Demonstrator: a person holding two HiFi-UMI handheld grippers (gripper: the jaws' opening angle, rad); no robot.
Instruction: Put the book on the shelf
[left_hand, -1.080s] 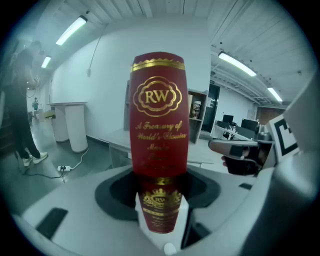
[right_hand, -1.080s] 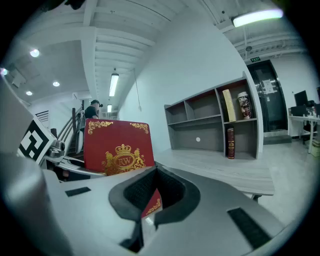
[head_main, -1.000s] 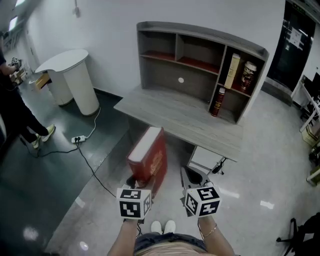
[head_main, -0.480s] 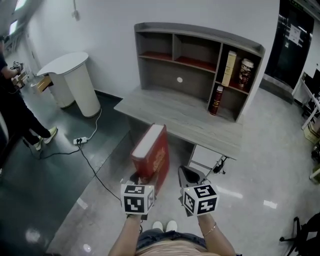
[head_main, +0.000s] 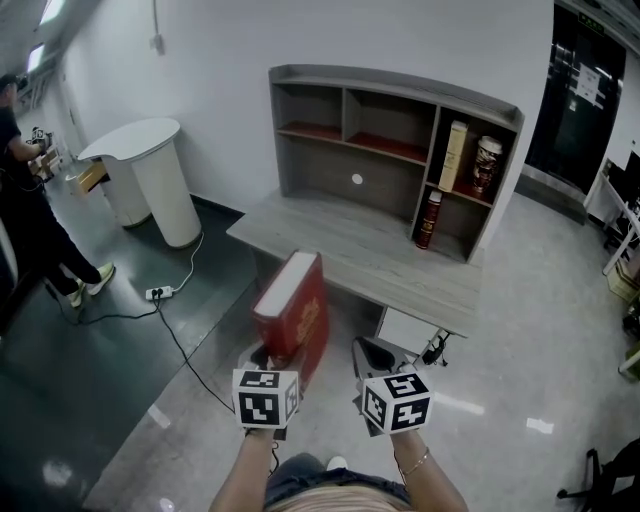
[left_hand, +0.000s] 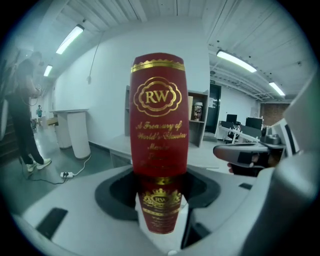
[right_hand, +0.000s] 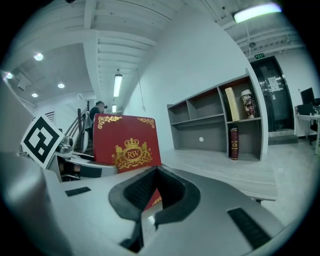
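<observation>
Book (head_main: 293, 310) upright, clamped in left tongs (head_main: 271, 358)

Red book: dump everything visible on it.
The red book is a thick hardcover with gold ornament: a crowned RW crest on the cover, RW and script lettering on the spine, pale page edges on top. It stands upright in the air before the desk, lower spine end clamped by the left gripper. Nothing else touches it.
</observation>
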